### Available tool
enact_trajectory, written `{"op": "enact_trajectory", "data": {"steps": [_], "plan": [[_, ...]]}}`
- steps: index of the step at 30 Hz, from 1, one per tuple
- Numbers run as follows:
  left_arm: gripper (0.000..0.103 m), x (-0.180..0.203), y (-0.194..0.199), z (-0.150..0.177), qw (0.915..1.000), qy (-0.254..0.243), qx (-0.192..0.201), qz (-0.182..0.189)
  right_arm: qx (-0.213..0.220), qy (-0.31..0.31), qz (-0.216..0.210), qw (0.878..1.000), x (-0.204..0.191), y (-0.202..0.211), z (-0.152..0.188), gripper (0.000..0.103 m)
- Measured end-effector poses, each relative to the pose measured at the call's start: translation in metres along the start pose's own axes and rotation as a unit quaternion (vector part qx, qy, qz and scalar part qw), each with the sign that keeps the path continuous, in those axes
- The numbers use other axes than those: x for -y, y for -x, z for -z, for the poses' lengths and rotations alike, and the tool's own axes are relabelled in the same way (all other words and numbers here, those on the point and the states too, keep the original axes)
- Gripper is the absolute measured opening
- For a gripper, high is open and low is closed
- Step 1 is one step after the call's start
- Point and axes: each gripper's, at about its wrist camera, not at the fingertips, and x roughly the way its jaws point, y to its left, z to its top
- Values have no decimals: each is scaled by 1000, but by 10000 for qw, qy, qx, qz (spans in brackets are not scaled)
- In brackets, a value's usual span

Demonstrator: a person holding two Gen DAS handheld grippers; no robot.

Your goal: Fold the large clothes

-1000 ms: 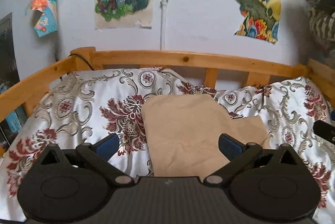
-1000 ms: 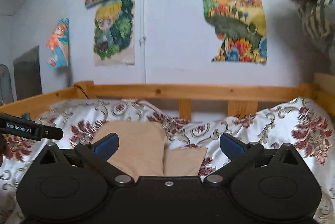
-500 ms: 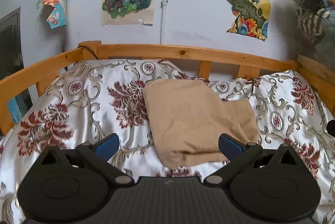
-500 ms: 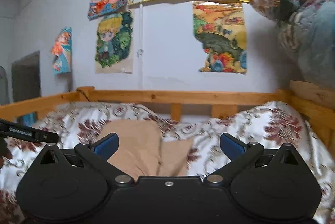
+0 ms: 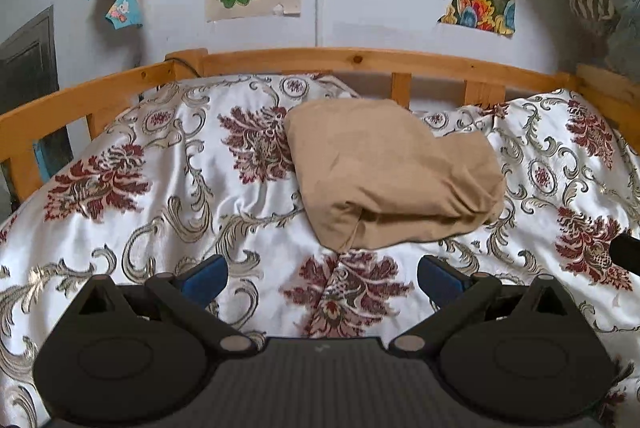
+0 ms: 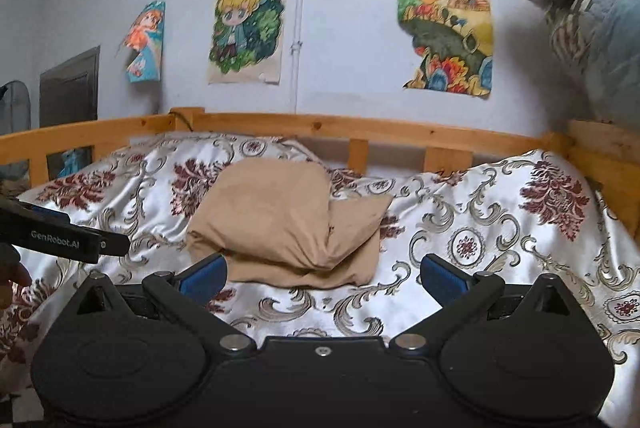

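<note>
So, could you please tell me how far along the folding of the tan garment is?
Done, it seems: the tan garment lies on the floral bedspread as a compact bundle, layered edges showing at its near side. In hand: nothing; the left tongs and right tongs are both open, short of the cloth. Left: perhaps tidying, since one flap sticks out to the right.
</note>
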Motion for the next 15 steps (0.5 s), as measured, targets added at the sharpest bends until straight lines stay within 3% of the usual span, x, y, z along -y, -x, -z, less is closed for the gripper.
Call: {"op": "enact_trajectory", "data": {"steps": [9,15], "plan": [[102,0,-5,8,9998,-33,-145,-118,-914,-452,212,9946,11,-23,14,102],[102,0,-5,11,9997,-53,-212,-121,-809,-486,140,9954,10,-19,15,102]]}}
